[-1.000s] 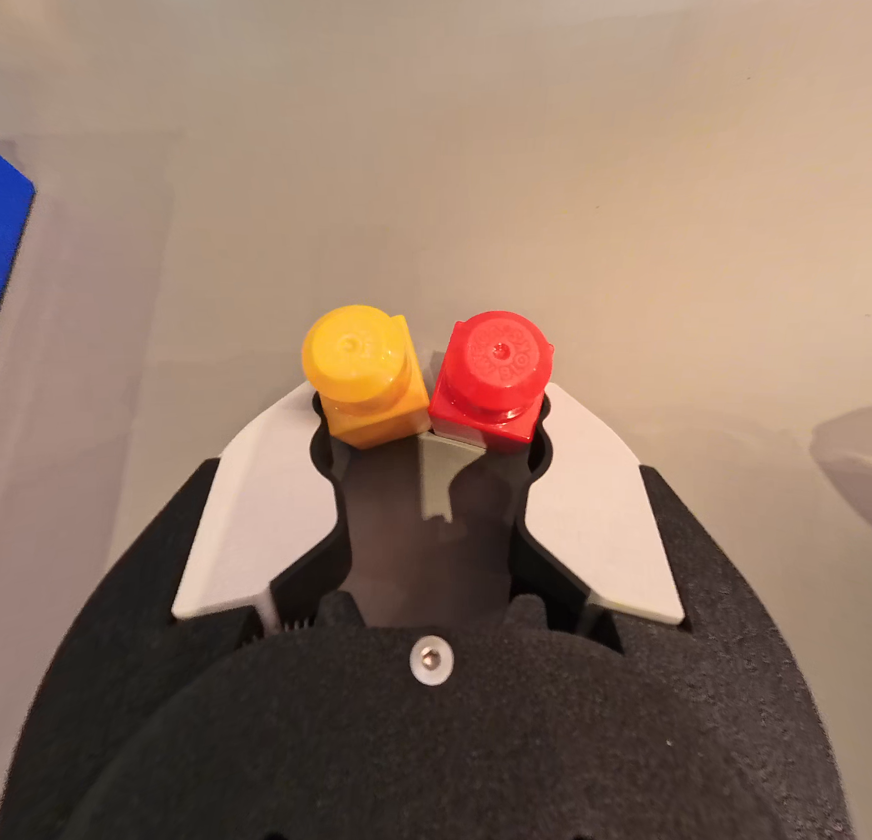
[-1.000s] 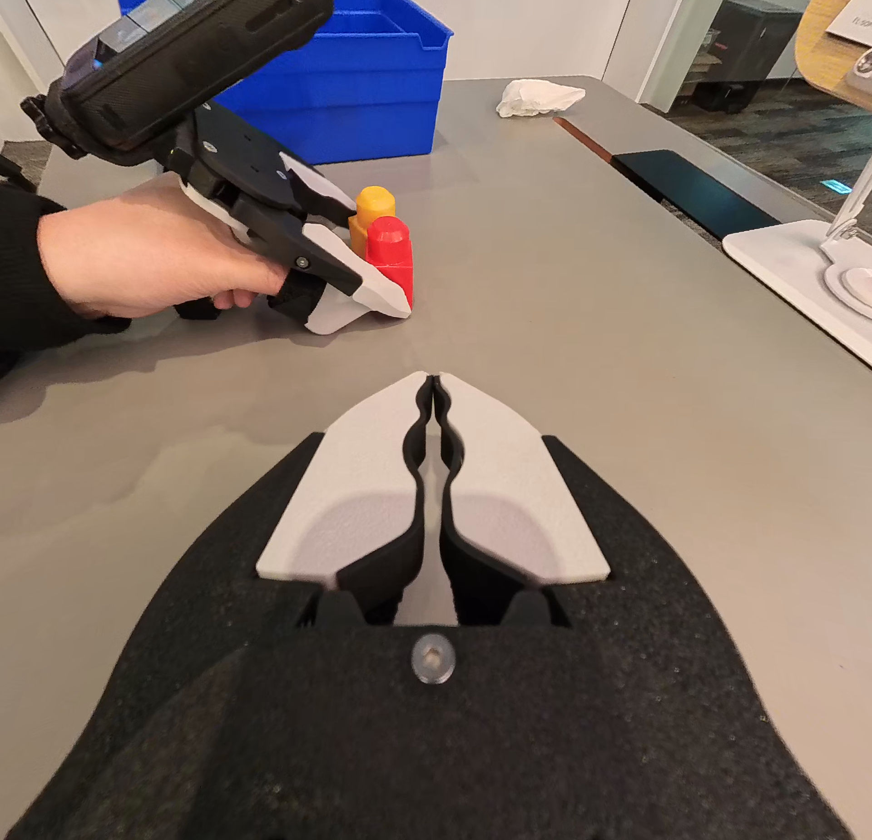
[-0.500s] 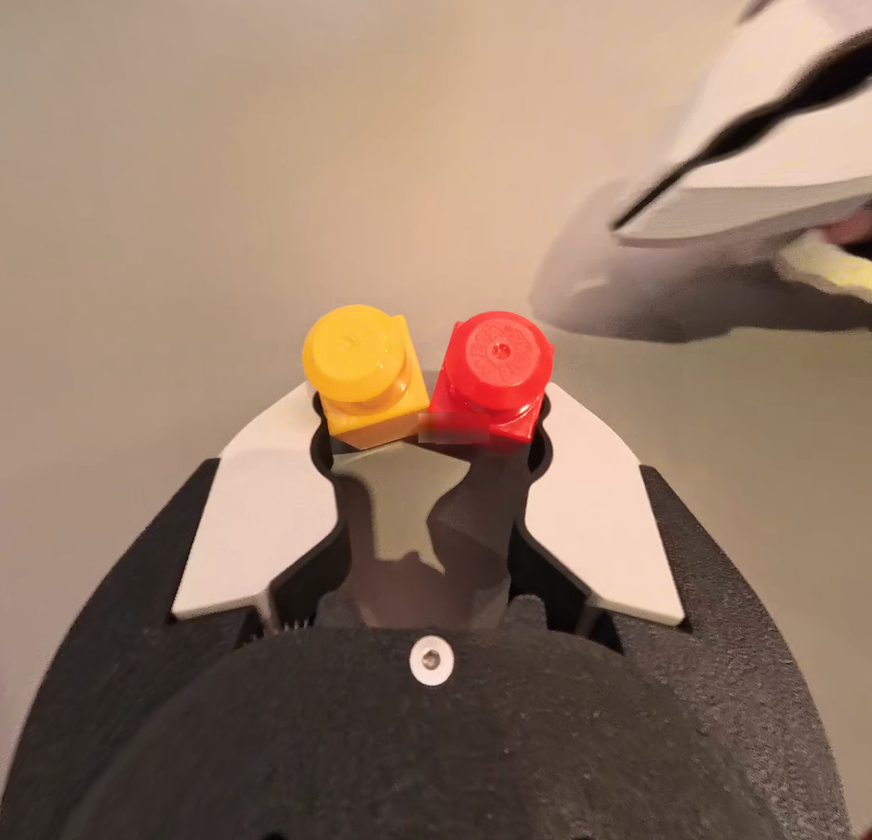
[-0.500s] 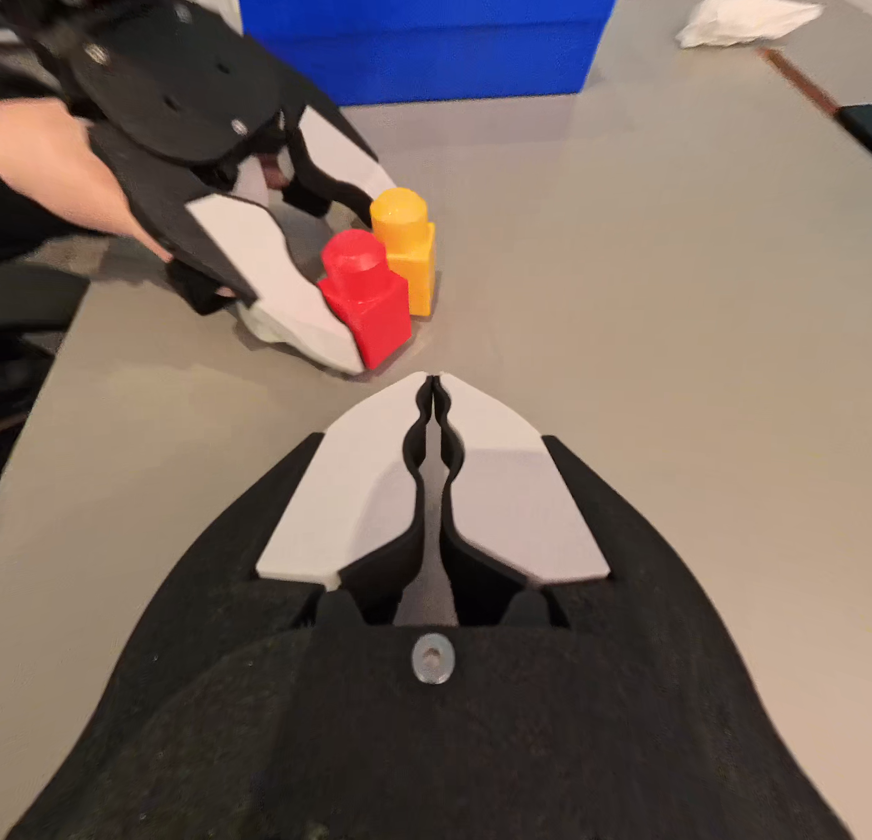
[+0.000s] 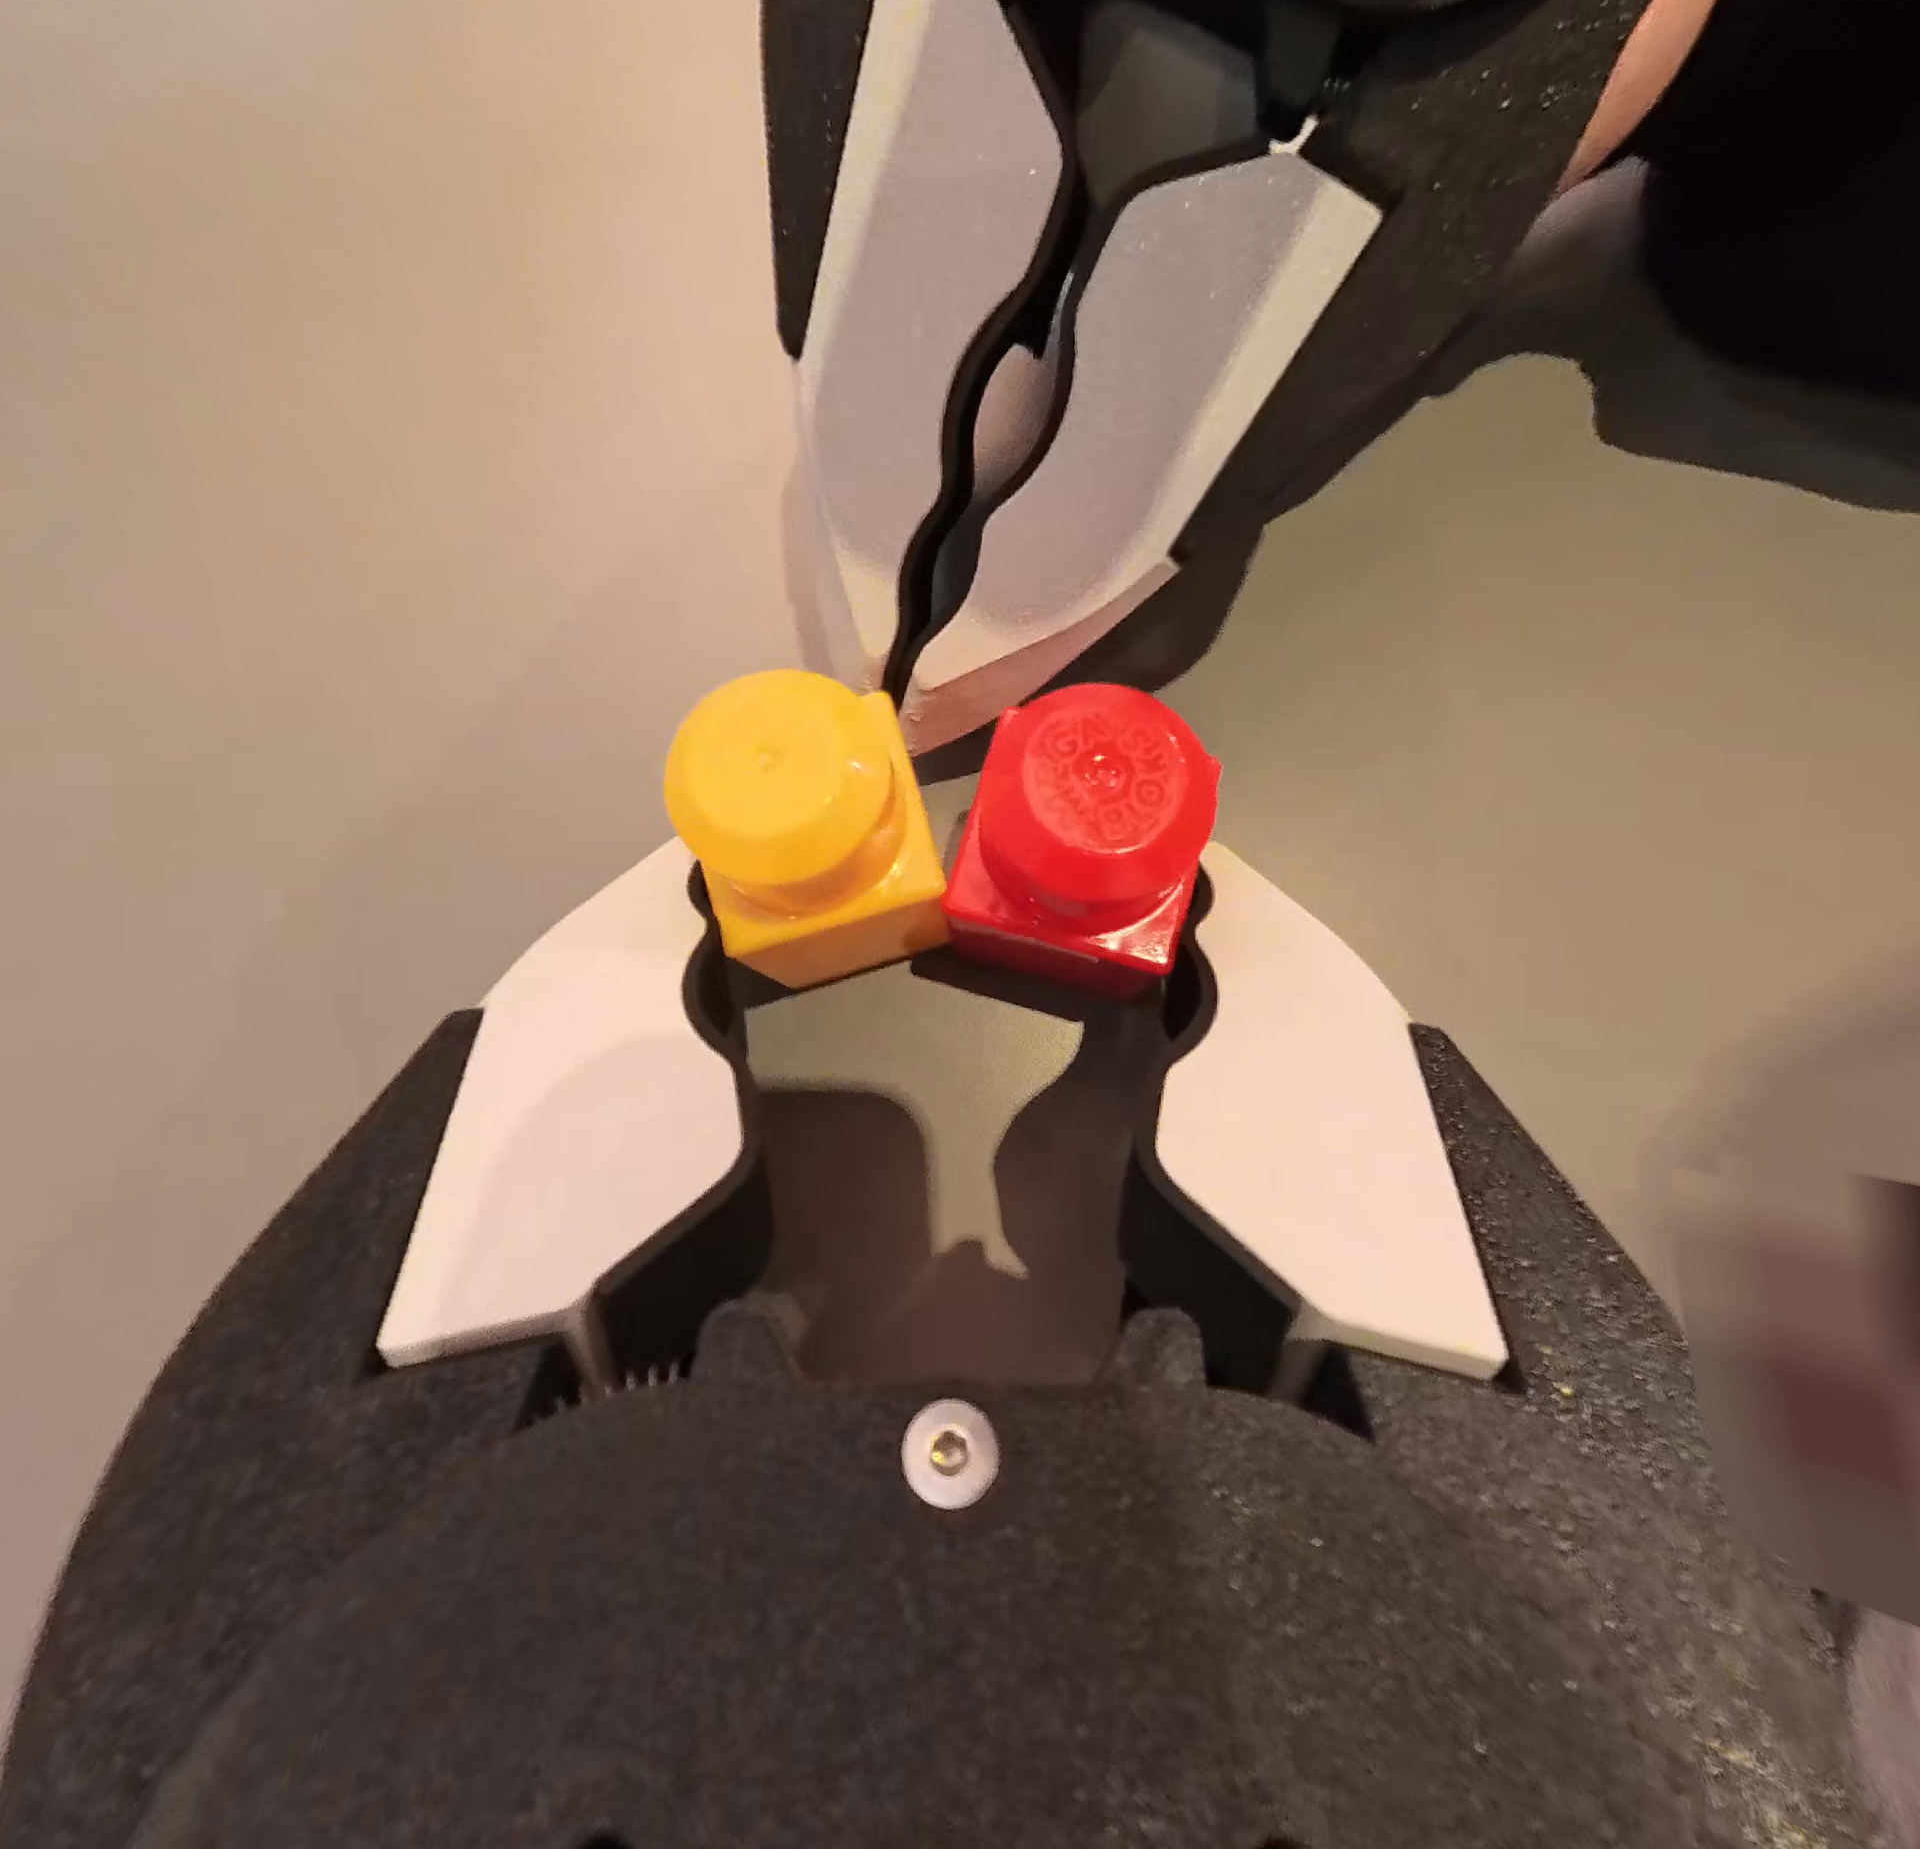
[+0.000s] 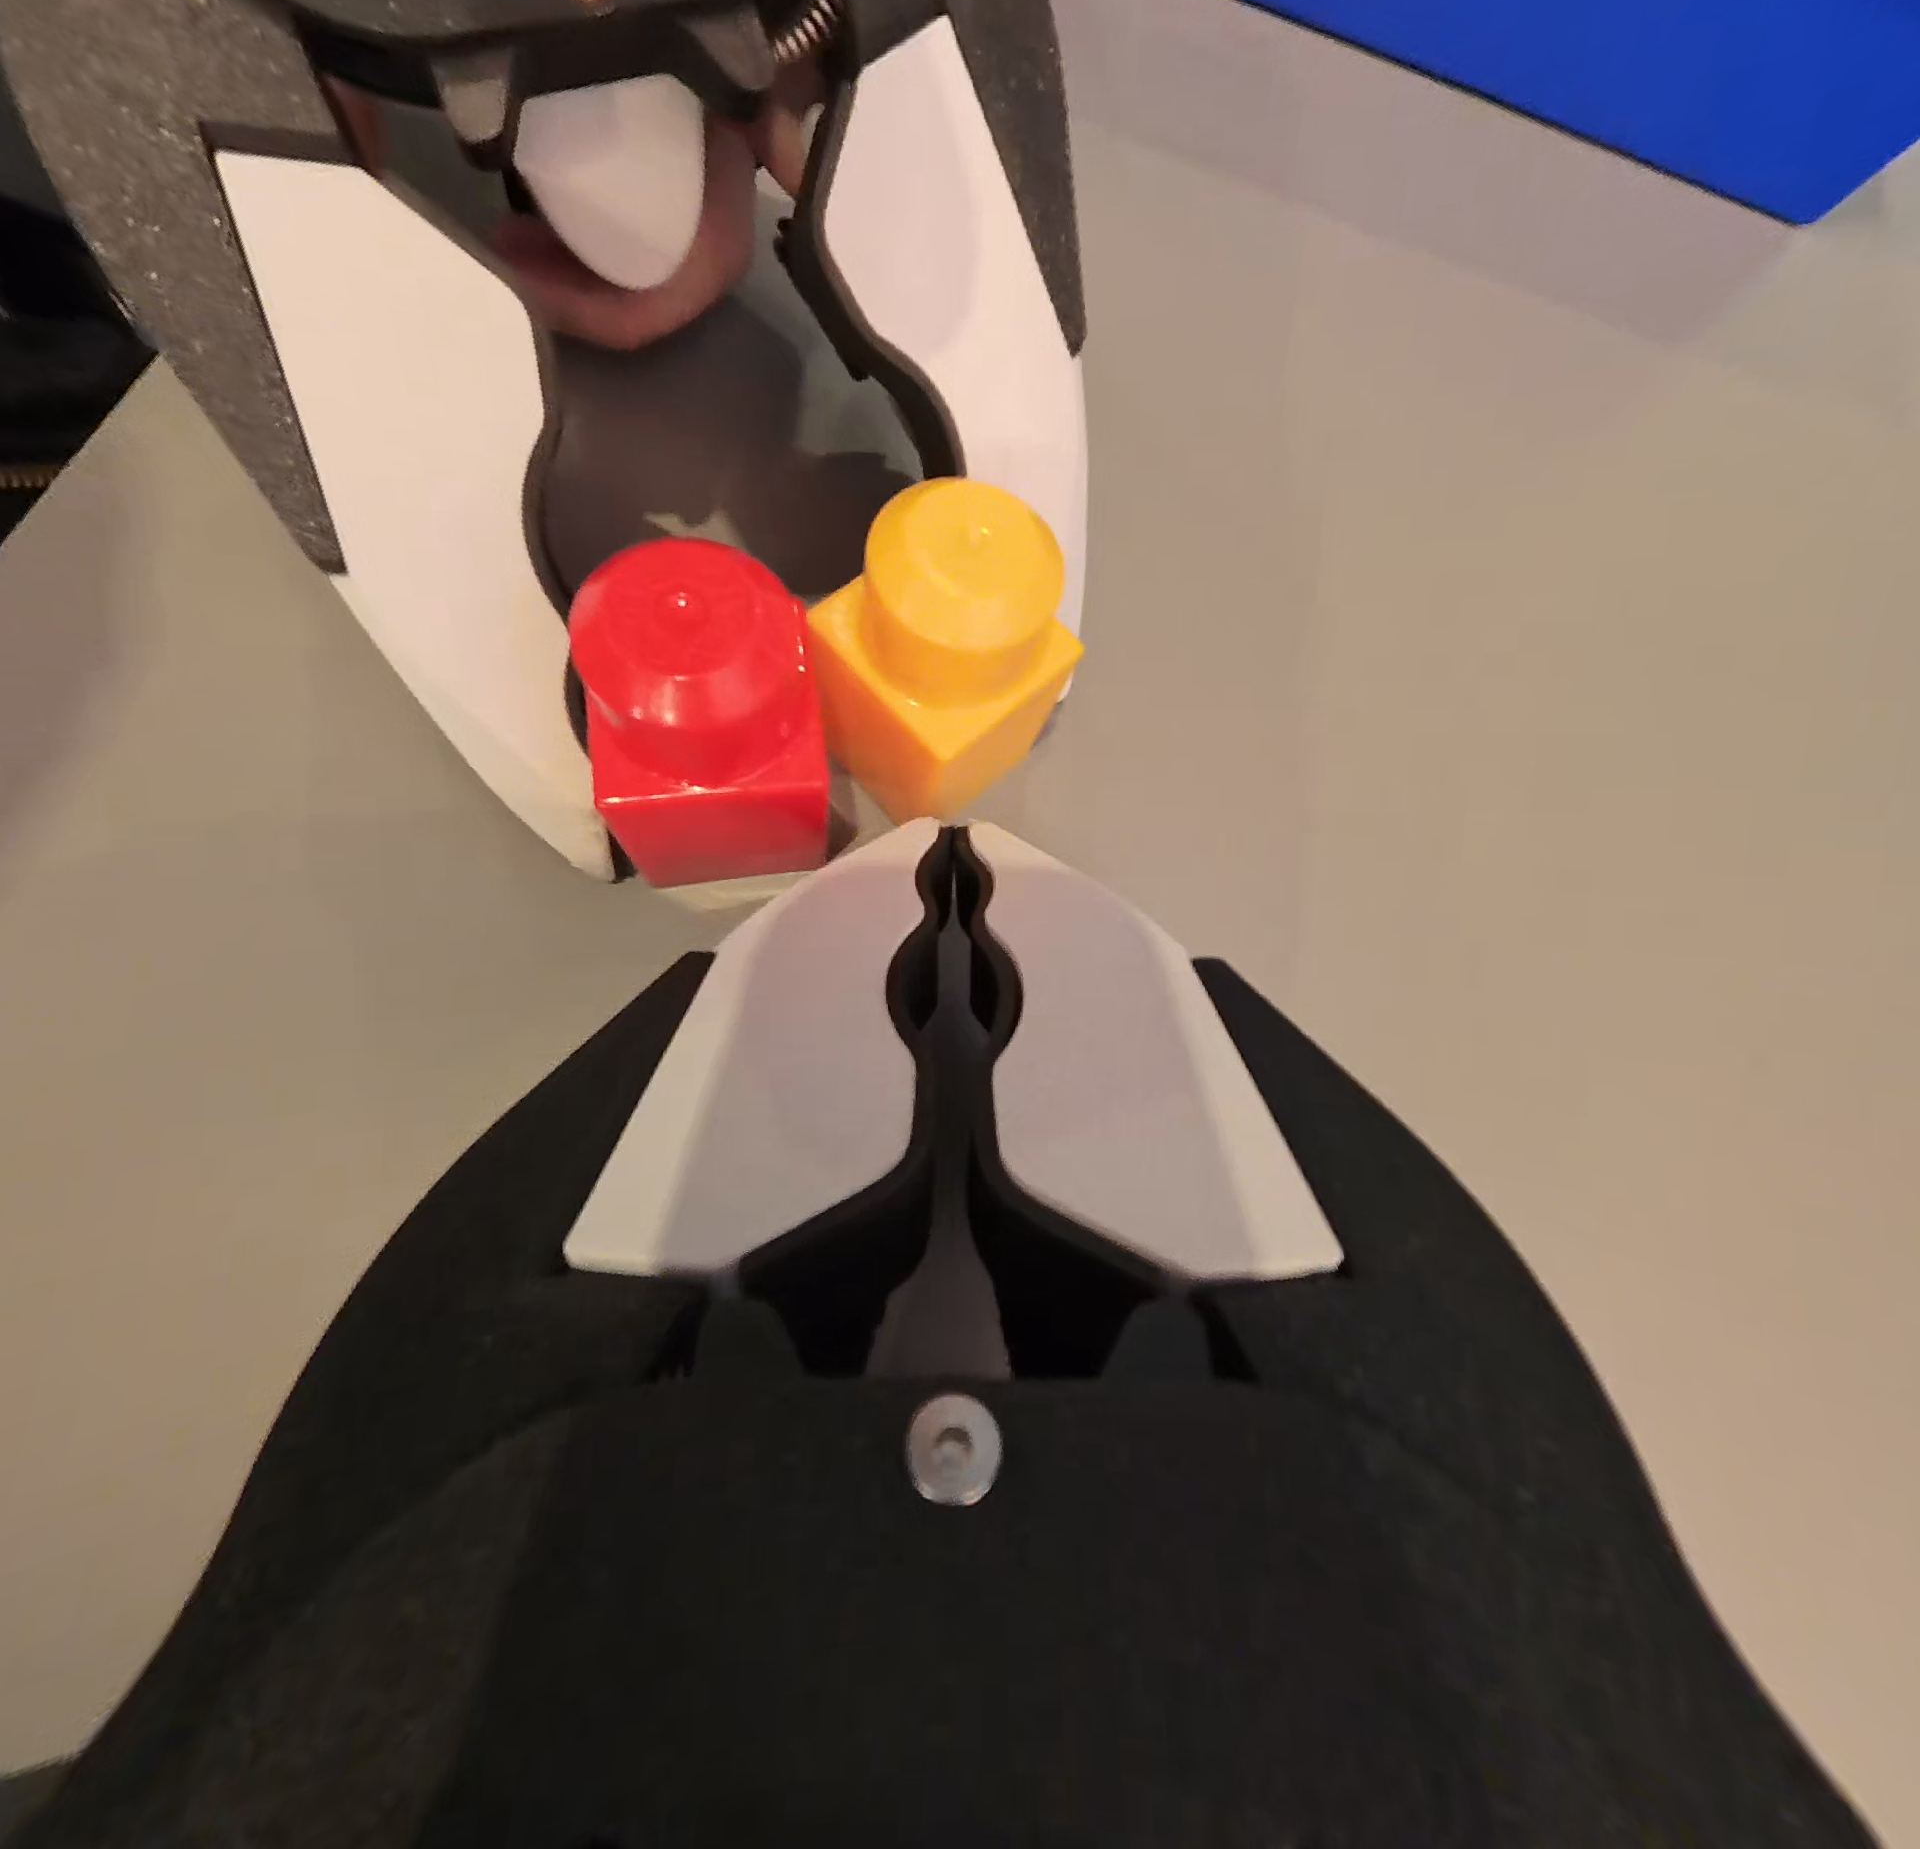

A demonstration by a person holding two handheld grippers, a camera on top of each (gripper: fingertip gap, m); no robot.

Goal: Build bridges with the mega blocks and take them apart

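Blocks side by side at frame centre, upright on grey tabletop [image 5: 312, 449]: yellow single-stud plastic block [image 5: 821, 843], red single-stud plastic block [image 5: 1081, 864], near corners touching. Left gripper [image 5: 945, 926] spread wide, white fingers pressed on outer flanks of pair, clamping both together. Right gripper [image 6: 951, 843] closed to thin slit, holding nothing, tips just at far-side gap between blocks, close against yellow corner; contact not certain. Blue plastic bin [image 6: 1558, 54] upper right of right wrist view.
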